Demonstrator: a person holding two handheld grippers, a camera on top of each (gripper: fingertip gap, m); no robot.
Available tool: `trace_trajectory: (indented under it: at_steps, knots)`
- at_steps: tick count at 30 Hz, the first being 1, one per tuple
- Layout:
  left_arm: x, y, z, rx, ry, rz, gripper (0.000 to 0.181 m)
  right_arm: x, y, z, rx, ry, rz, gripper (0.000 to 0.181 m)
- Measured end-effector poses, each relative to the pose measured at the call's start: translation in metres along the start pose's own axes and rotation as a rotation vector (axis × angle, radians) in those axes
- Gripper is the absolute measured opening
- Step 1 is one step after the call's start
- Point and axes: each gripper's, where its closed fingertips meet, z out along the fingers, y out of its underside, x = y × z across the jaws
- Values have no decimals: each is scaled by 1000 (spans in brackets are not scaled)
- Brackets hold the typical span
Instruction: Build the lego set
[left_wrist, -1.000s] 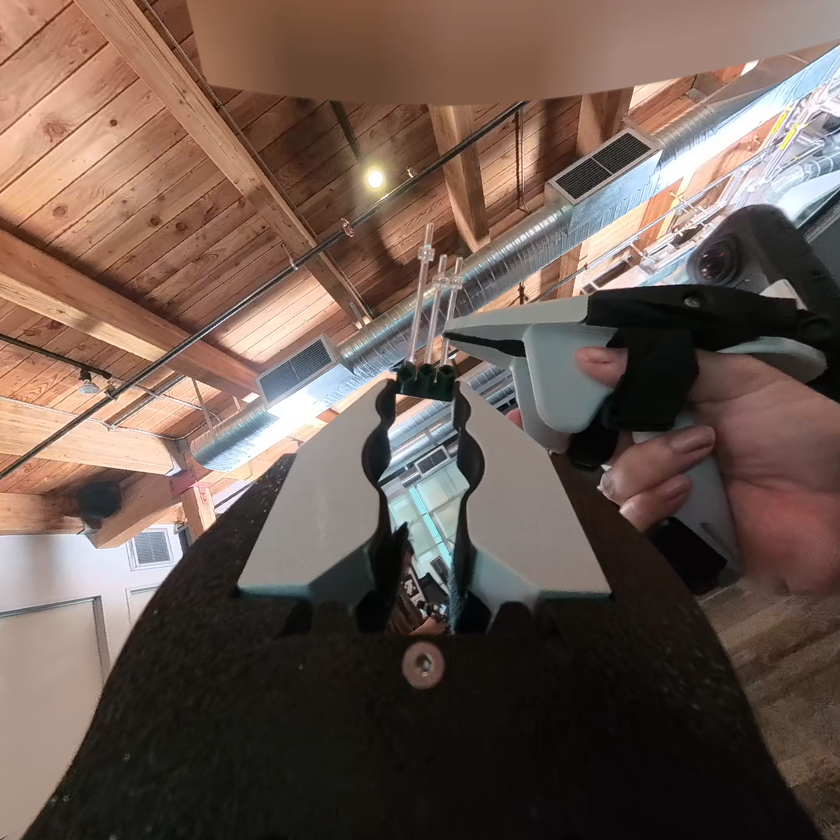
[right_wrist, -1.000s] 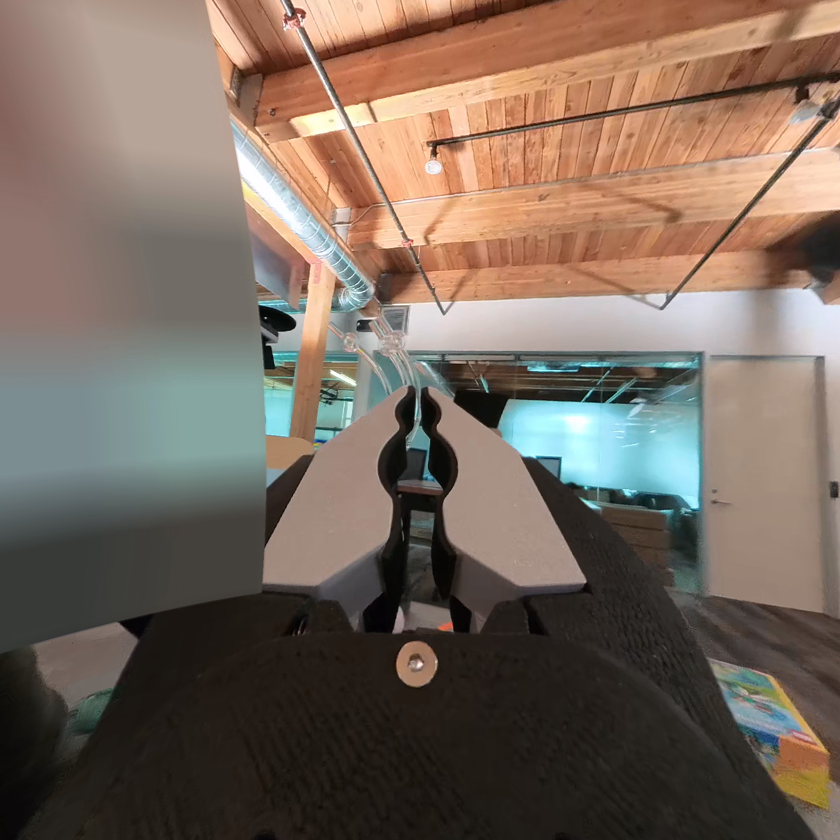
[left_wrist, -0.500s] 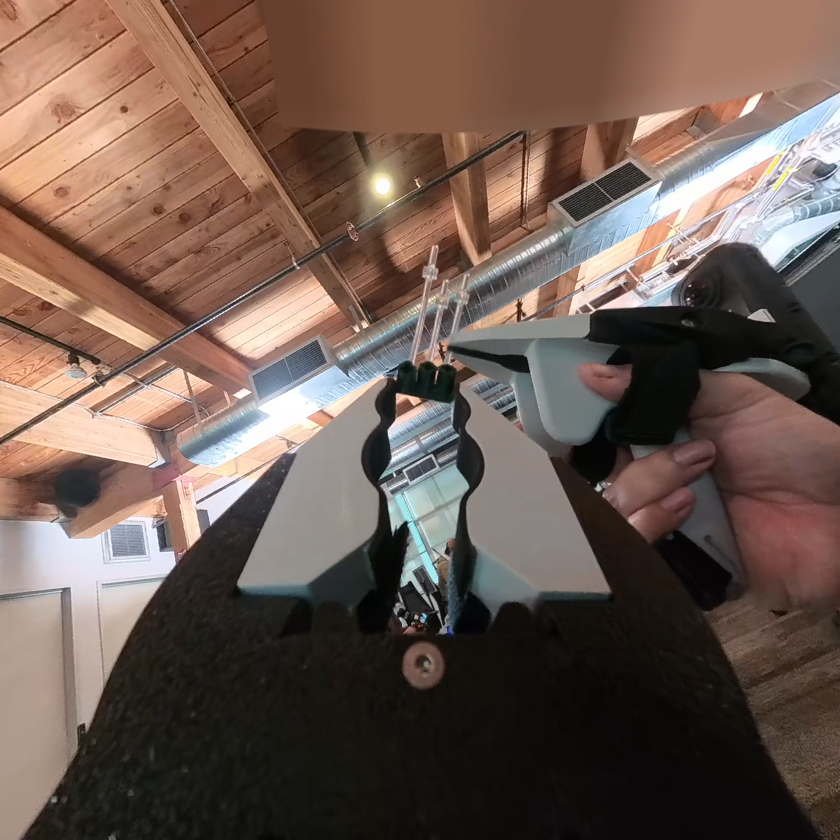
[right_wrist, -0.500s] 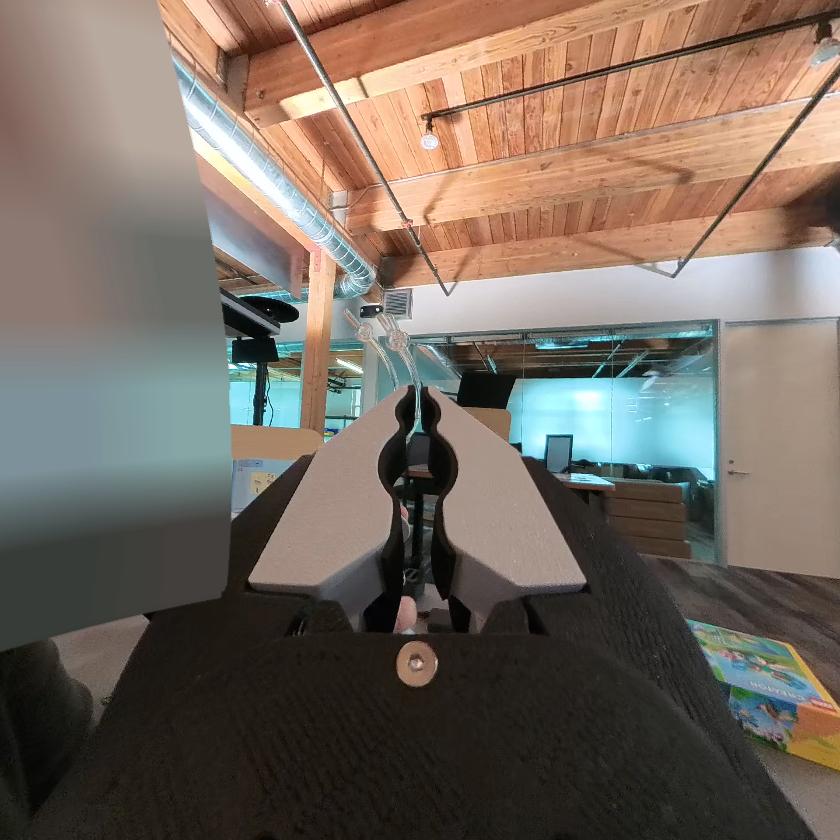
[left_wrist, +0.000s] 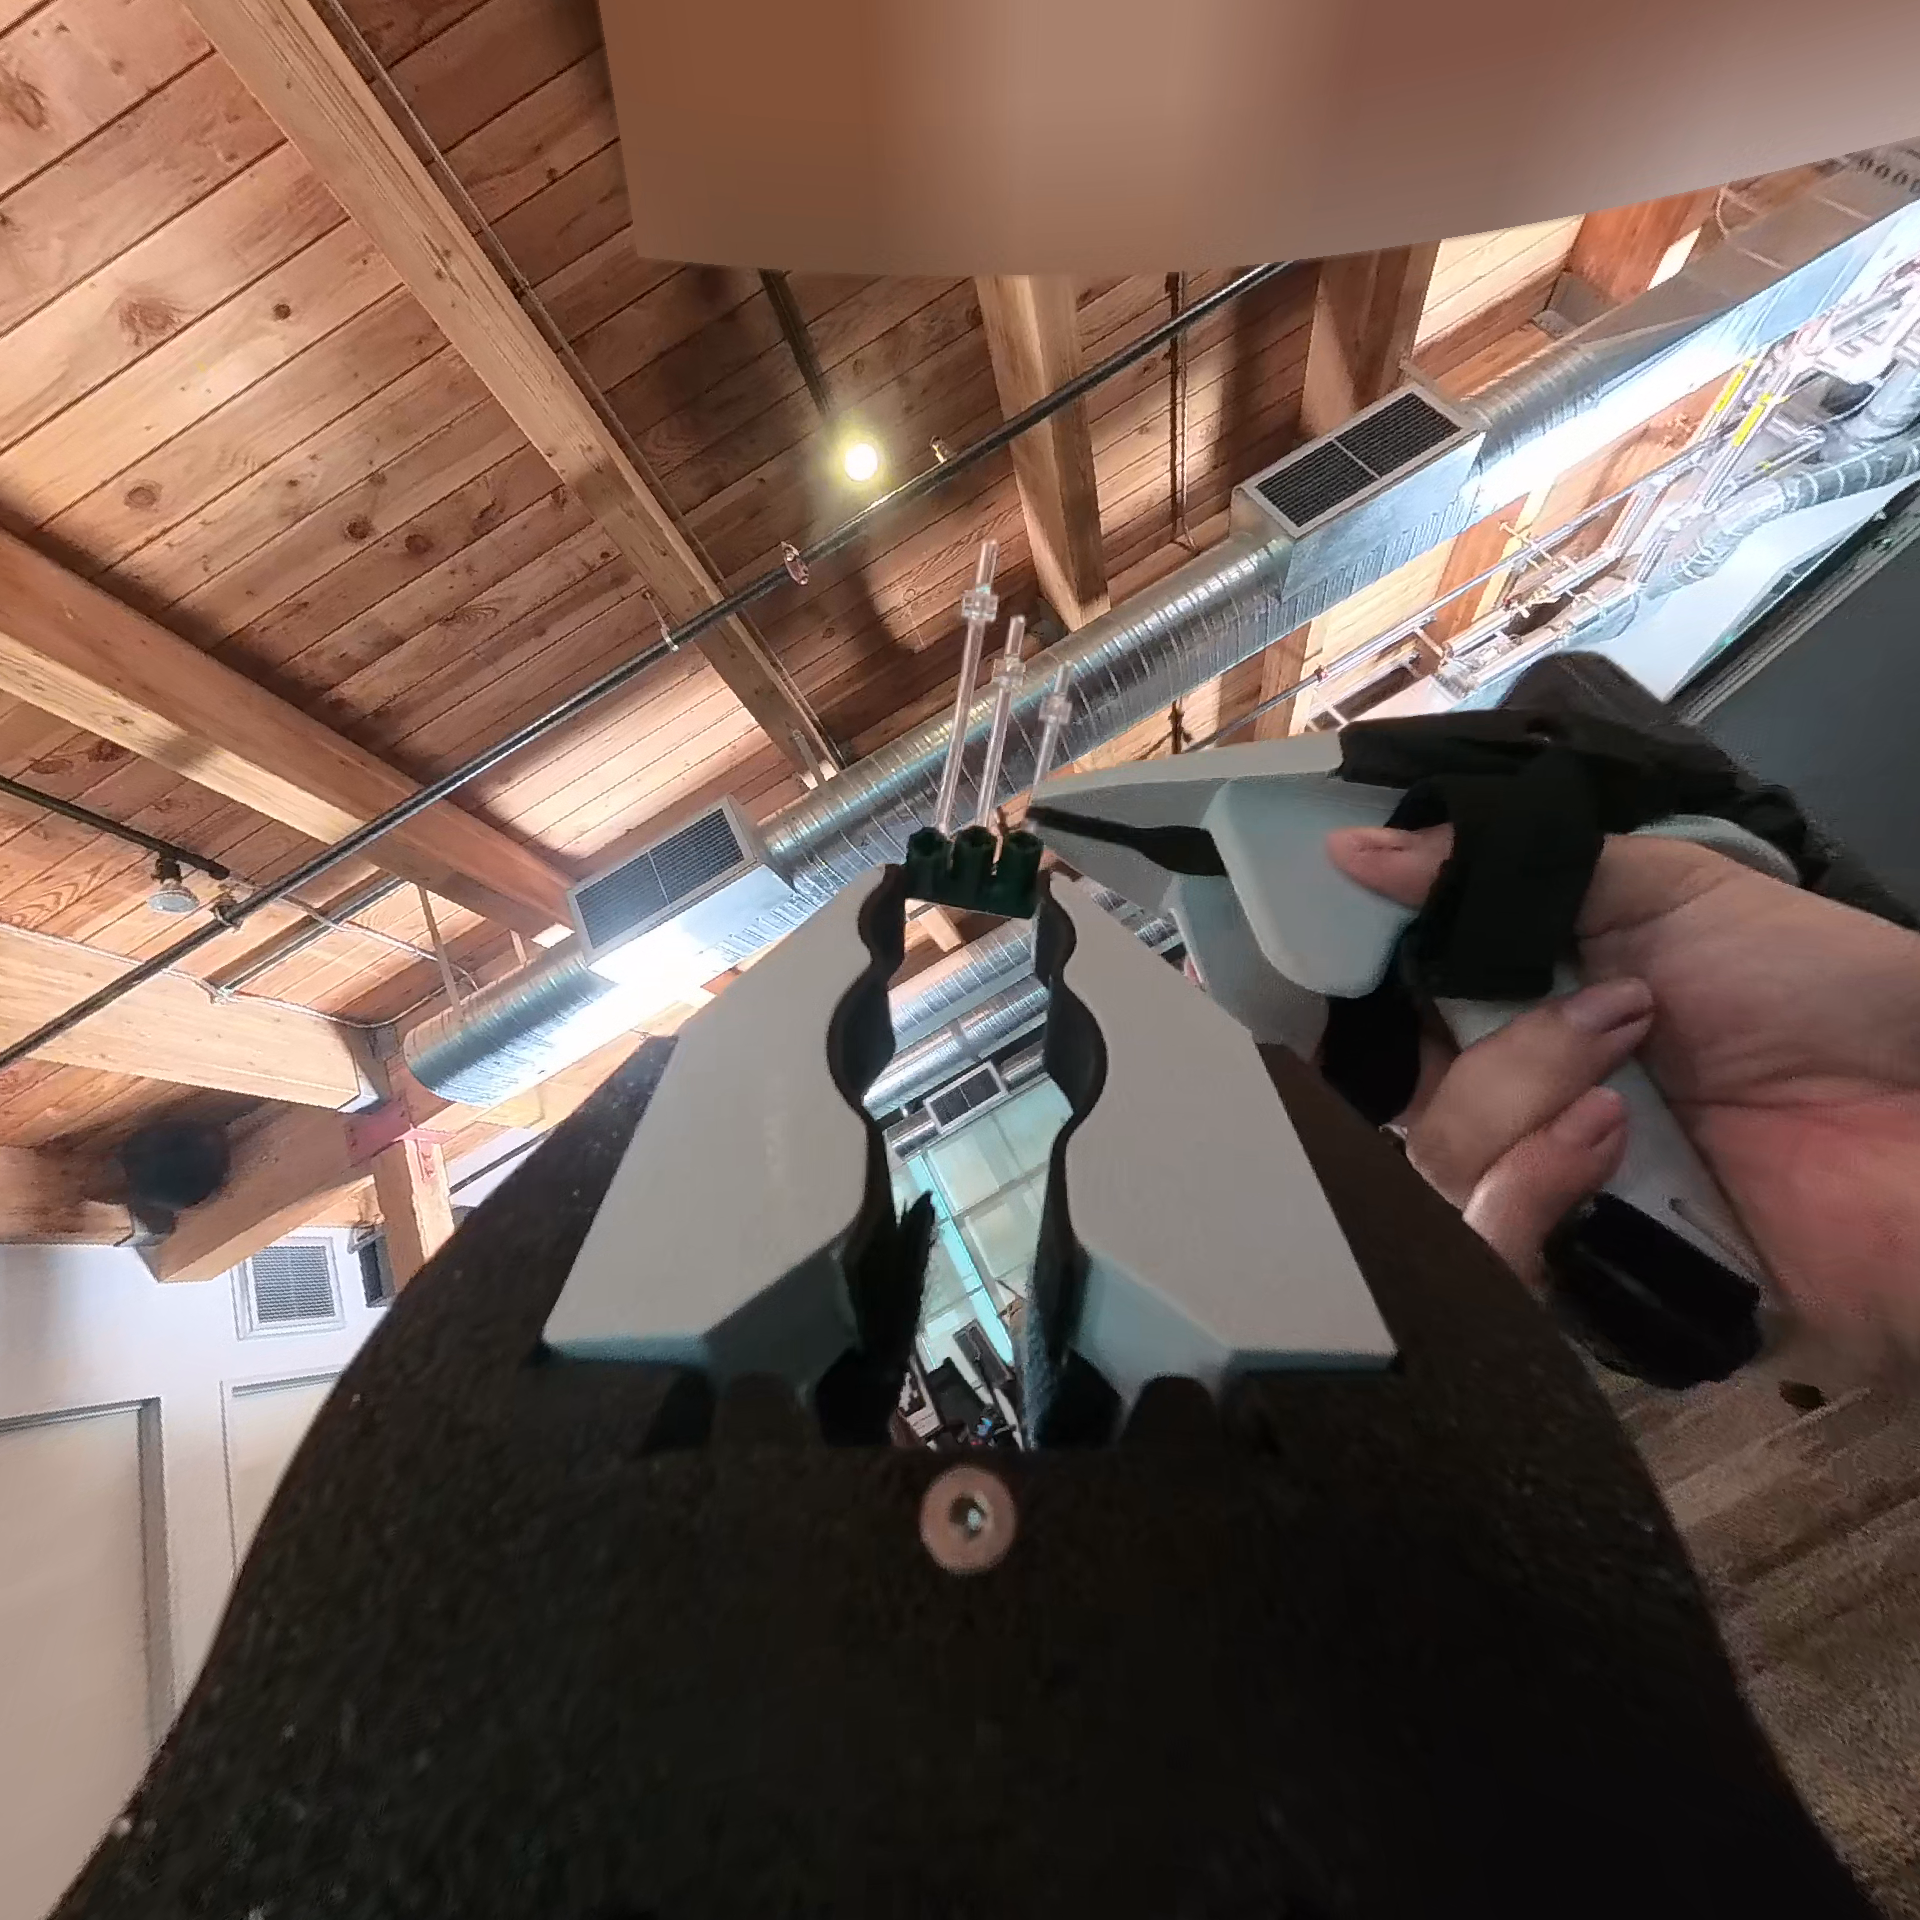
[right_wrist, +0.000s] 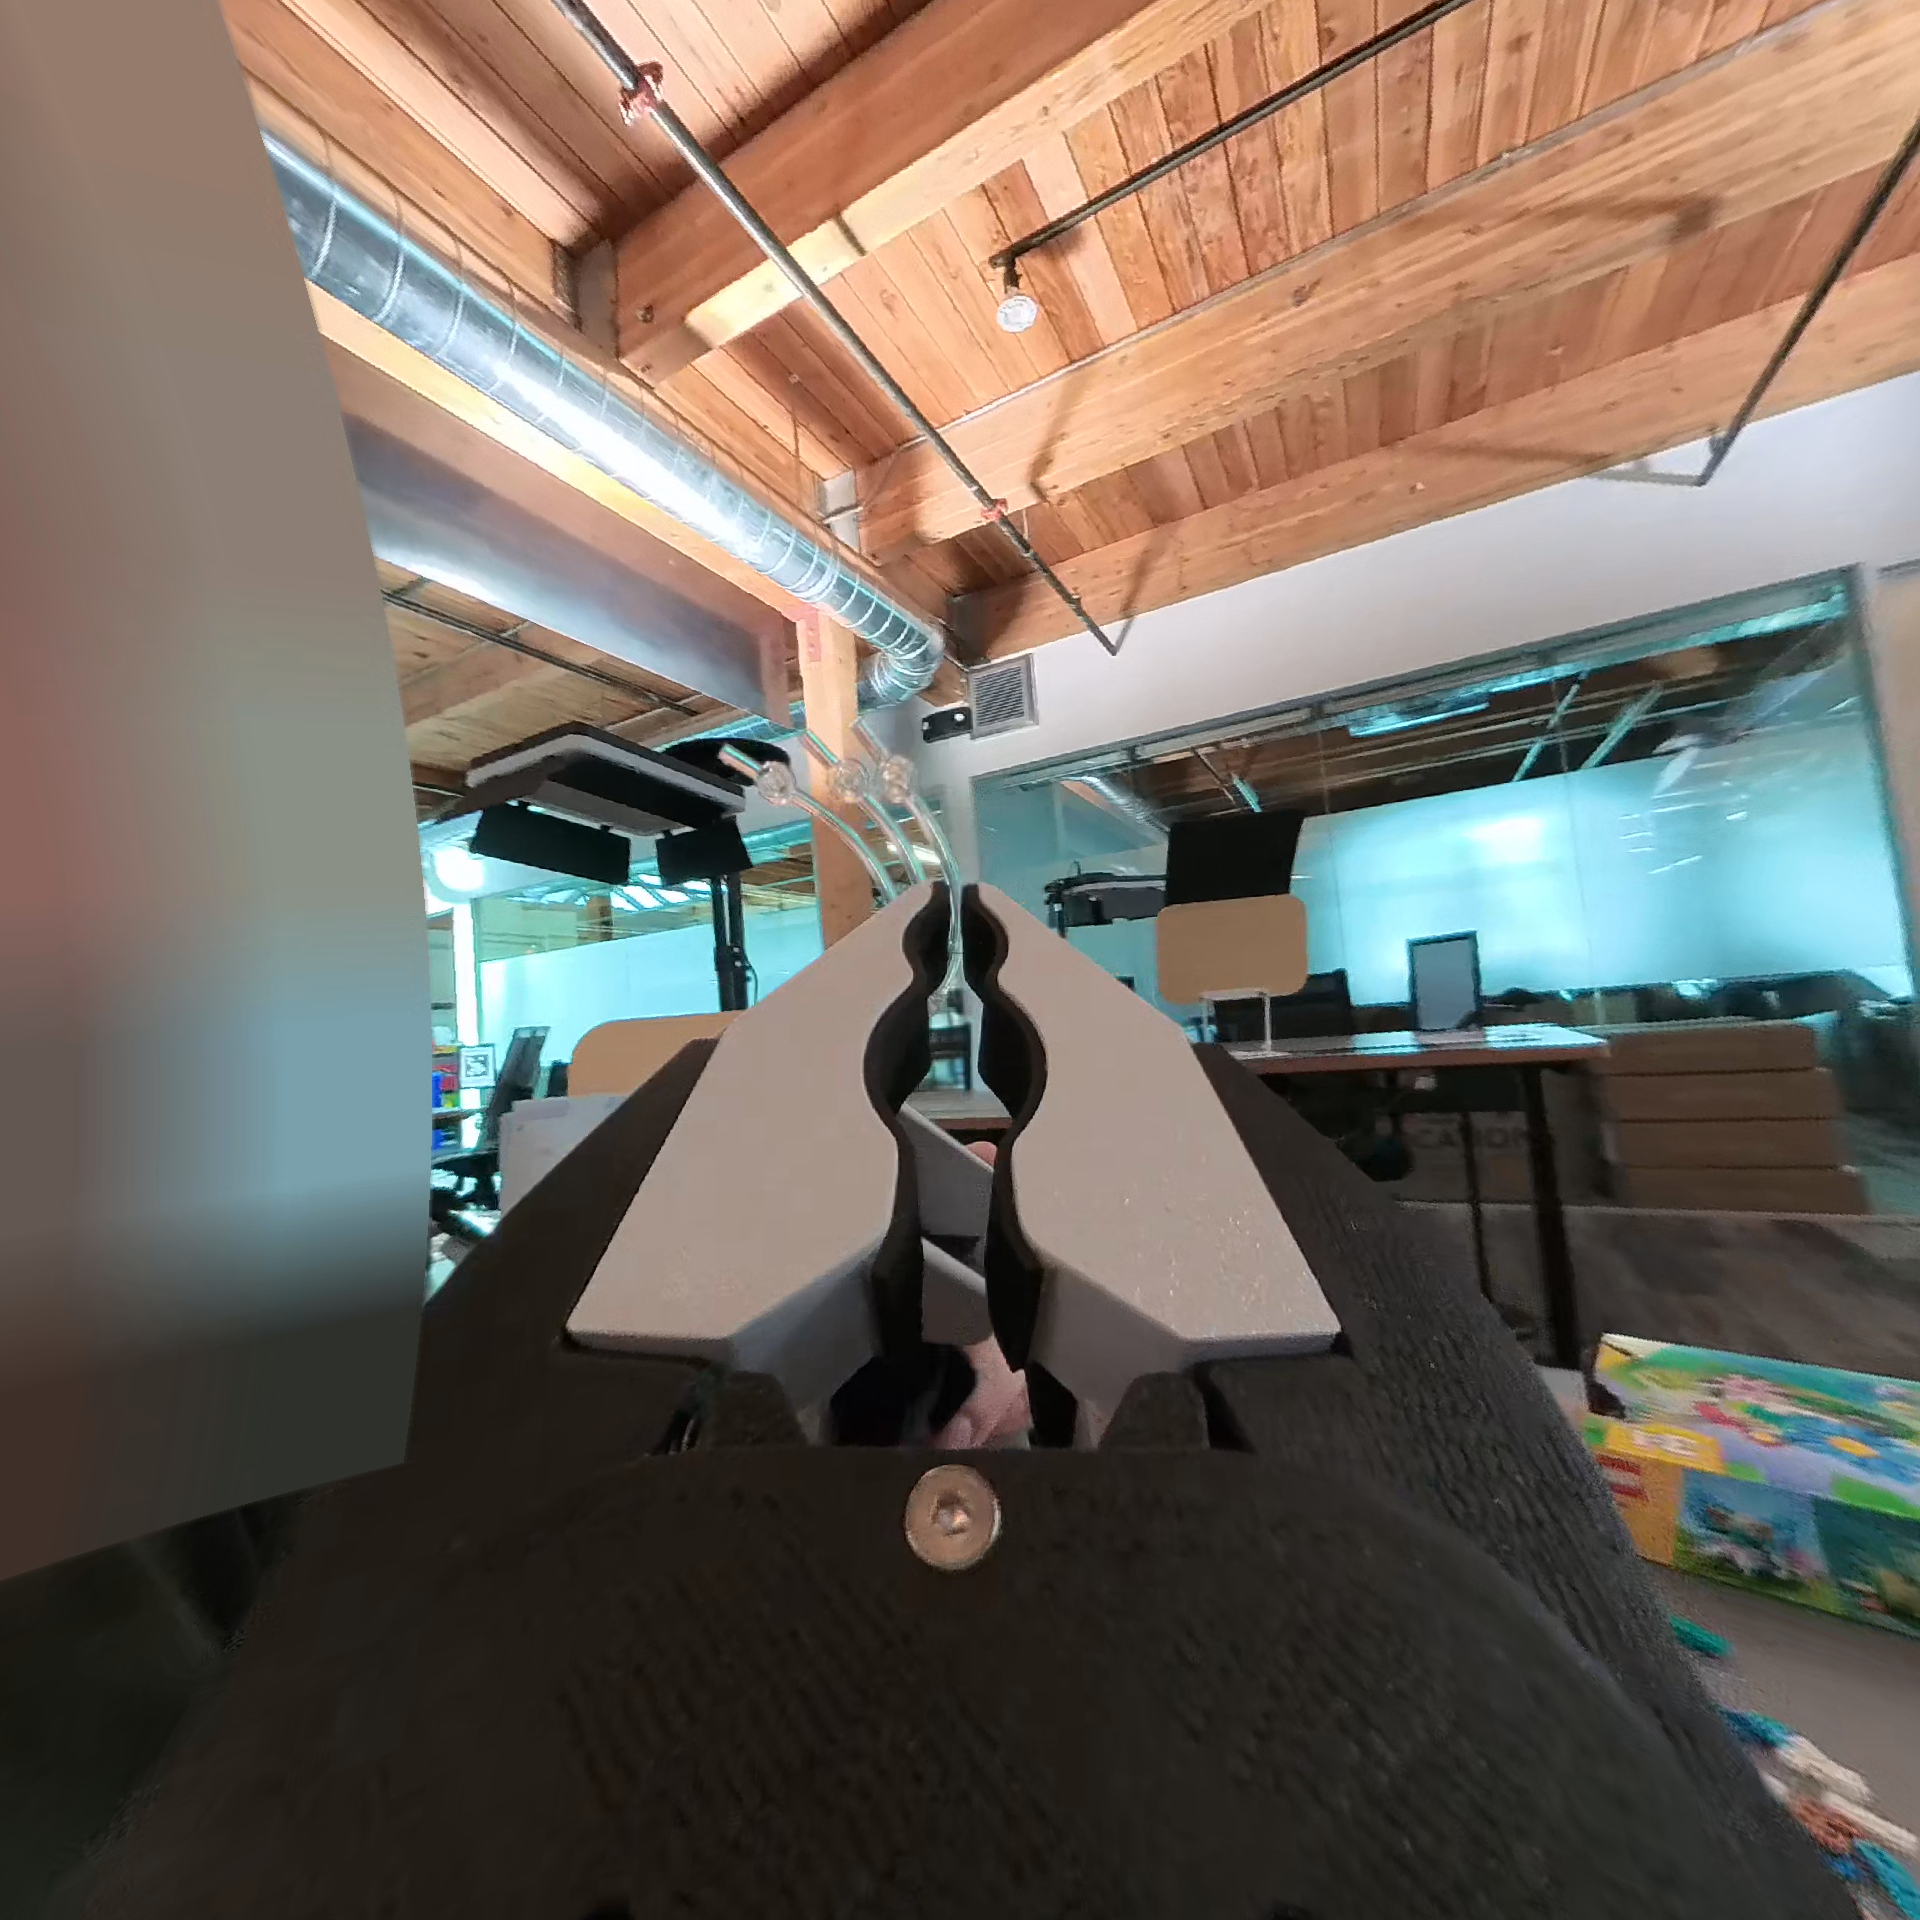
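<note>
**Claws meet over a small green piece, held high under the timber ceiling**

Swinging a little since a second ago, the right wrist view now takes in more of the office and the whole colourful lego box (right_wrist: 1756, 1475) on the floor at lower right, while the left wrist view has tilted only slightly. Overhead runs the wooden ceiling (left_wrist: 312, 364), crossed by a silver air duct (left_wrist: 1091, 800).

From the right a bare hand (left_wrist: 1683, 1049) brings in the right claw (left_wrist: 1034, 821), its tips meeting just beside the piece. Seen through its own camera, the right claw (right_wrist: 954, 902) is pressed nearly together on one of the clear rods (right_wrist: 940, 862), which curves up and to the left with two others.

Beneath it, the left claw (left_wrist: 971, 904) pinches a dark green lego brick (left_wrist: 971, 862) between its tips, with a wide gap lower down. Three clear rods (left_wrist: 992, 727) stand up from the brick's top, leaning slightly right.
</note>
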Motion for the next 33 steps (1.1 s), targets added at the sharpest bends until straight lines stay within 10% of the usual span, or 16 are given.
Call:
trace_trajectory:
  at_steps: [33]
  knots:
    - [3, 7, 1, -23, -5, 7, 22, 5, 3, -2, -32, 25, -2, 1]
